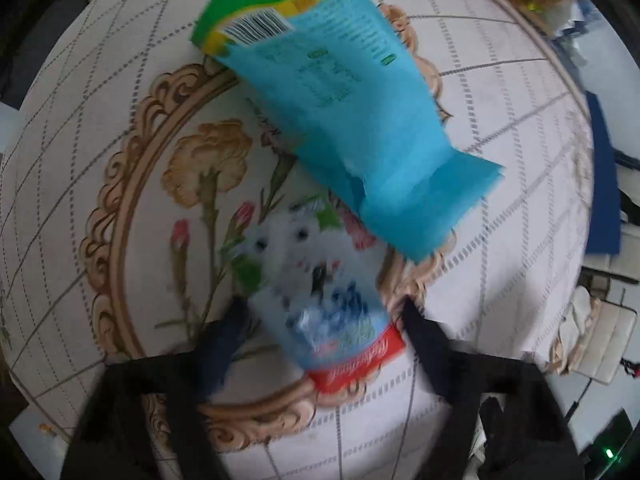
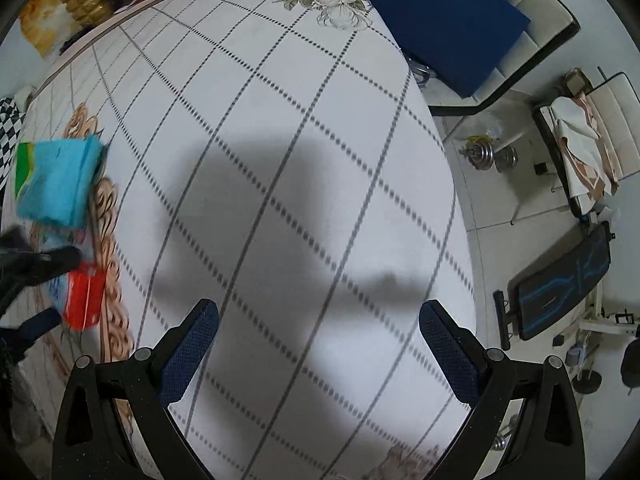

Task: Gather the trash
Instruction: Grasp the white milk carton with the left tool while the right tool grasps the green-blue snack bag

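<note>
Nearest in the left wrist view, the left gripper (image 1: 322,316) has its two dark fingers spread wide, one on each side of a white wrapper with a red band (image 1: 332,300). The wrapper lies flat on the tablecloth (image 1: 500,264), its red end pointing toward the camera and its pale, blurred body reaching away between the fingertips. The picture is smeared, so I cannot tell whether either finger touches the wrapper; the jaws stand released, with gaps on both sides.

Just beyond it, up and to the right, lies a blue packet with a green and yellow end (image 1: 340,108). Its near torn edge overlaps the far corner of the white wrapper, and its barcode end points away toward the far side of the table. Both pieces of trash sit on a printed oval flower frame (image 1: 132,184) in the cloth.

In the right wrist view, the right gripper (image 2: 319,322) hangs open over a bare stretch of checked cloth, nothing between its blue-padded fingers, its shadow falling ahead on the cloth. The two wrappers show at the far left of that view, well apart from it. Past the table's right edge stand a blue chair (image 2: 440,20) and a weight bench (image 2: 560,280).
</note>
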Tool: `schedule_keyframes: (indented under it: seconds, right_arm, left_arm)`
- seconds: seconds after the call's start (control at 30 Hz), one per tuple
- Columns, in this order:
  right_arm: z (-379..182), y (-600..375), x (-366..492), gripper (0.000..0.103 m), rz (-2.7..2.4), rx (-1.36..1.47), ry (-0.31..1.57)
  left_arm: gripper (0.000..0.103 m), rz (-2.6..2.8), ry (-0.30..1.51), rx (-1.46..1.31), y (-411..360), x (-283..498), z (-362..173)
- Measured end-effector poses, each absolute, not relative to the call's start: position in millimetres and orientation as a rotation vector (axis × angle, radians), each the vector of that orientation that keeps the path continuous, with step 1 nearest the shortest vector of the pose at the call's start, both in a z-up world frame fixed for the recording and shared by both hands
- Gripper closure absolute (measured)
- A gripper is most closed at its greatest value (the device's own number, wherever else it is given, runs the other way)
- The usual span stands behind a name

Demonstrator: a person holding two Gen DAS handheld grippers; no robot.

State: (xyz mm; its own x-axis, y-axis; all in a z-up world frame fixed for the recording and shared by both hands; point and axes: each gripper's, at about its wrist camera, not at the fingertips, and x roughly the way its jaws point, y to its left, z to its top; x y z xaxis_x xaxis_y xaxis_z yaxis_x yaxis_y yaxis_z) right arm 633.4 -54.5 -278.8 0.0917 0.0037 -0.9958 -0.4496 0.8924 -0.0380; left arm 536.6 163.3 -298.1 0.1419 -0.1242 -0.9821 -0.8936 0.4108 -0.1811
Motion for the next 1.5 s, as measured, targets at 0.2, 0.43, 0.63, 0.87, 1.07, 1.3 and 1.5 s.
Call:
schedule_keyframes:
  seconds: [0.2, 0.43, 0.63, 0.87, 1.07, 1.3, 1.5]
  right_arm:
    - [-274, -24, 652, 0.001, 0.474, -0.431, 1.448]
    - [-256, 111, 646, 0.001, 0.903, -0.625, 1.338]
    - [-271, 230, 616, 0.001, 1.122, -0.967, 1.181]
    - [-304, 284, 609, 0.000, 1.297, -1.081, 1.295]
    - [-301, 270, 613, 0.020, 1.288, -0.933, 1.369]
    - [-260, 229, 617, 0.093, 1.244, -0.730, 1.376]
    - [-239, 178, 604, 0.097, 1.099, -0.617, 1.279]
  left_arm:
    - [0.048, 0.799, 1.265, -0.852, 164, 492, -278]
    - [0.048, 1.037, 1.202, -0.878, 224, 400, -271]
    - [0.048, 1.072, 1.191, -0.849, 254, 382, -272]
    - [0.051, 1.056, 1.208, -0.853, 260, 391, -282]
    - [0.052, 1.036, 1.209, -0.848, 259, 395, -284]
    - [0.053, 1.001, 1.209, -0.764, 239, 411, -269]
    - [0.053, 0.971, 1.181, -0.695, 206, 407, -238]
